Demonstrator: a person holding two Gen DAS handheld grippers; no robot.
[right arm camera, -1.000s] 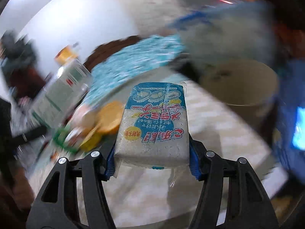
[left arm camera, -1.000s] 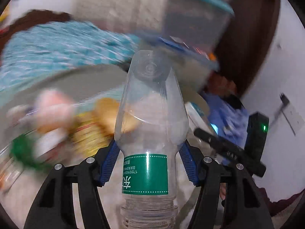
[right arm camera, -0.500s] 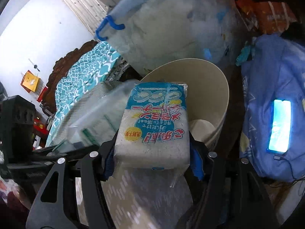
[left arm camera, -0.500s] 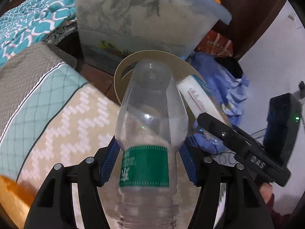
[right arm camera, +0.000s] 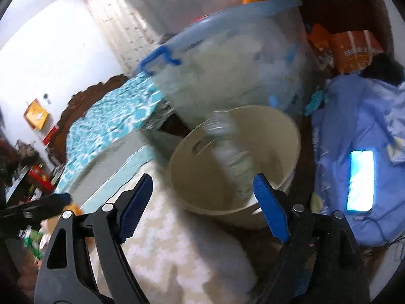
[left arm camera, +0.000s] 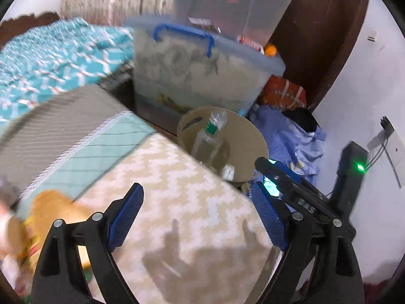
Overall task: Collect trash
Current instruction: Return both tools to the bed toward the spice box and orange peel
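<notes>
Left wrist view: left gripper (left arm camera: 197, 217) spread, empty, jaws just opened; clear bottle (left arm camera: 208, 136), earlier pinched, now leaning inside beige bin (left arm camera: 255, 136). Right gripper (right arm camera: 202, 207) likewise just opened, empty; its packet gone from between the pads. Bin wedged between bed (left arm camera: 177, 202) edge and storage tub (left arm camera: 202, 81).

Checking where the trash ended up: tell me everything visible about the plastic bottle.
The bottle is clear, thin ribbed plastic with a green label band near its neck. It appears empty, and whether it has a cap cannot be told. It sits inside the beige bin, tilted, neck up and poking above the rim, lower end down in the bin. Neither claw touches it. In the right wrist view it shows as a blurred streak.
</notes>
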